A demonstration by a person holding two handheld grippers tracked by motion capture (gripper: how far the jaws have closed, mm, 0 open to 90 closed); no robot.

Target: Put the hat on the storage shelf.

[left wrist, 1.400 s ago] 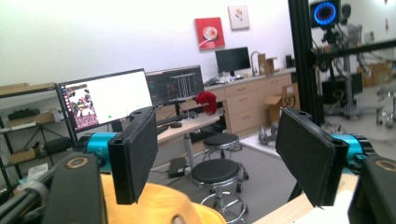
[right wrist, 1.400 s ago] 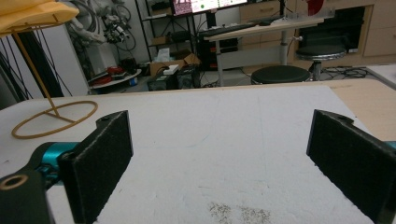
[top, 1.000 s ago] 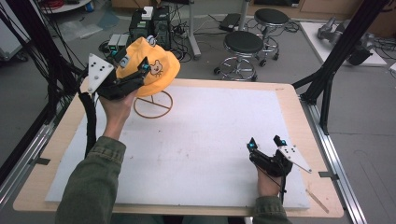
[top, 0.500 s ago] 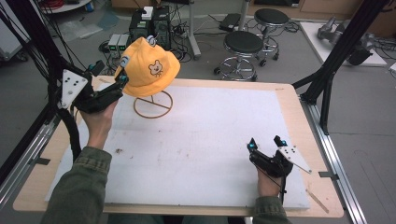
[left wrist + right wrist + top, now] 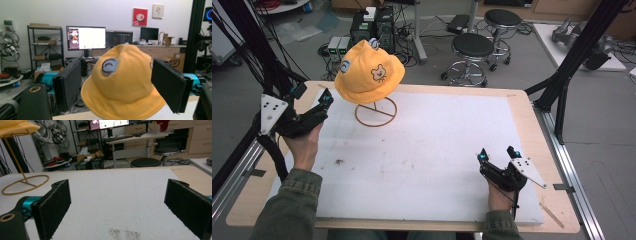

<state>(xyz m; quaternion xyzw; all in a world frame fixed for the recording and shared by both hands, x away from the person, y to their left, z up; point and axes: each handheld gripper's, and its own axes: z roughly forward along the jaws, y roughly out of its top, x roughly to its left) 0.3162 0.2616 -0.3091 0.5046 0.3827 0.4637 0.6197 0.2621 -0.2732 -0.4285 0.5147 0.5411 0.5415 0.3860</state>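
left gripper [image 5: 314, 102] pulled back off hat [image 5: 368, 74] | hat upright on stand [image 5: 375, 111] | both jaws open

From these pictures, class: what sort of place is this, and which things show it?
Probably a robotics or research lab. A lit monitor stands on a workbench, metal shelving holds equipment, and computer boxes with cables sit on the floor behind the table with the yellow hat on its stand.

Your left gripper [image 5: 312, 102] jaws spread wide, nothing between them and the yellow hat [image 5: 368, 72], its wire stand [image 5: 375, 111] ringing the mat beneath, open white mat [image 5: 437, 150] ahead of your right gripper [image 5: 497, 154], black frame posts [image 5: 562, 80] flanking the table edges
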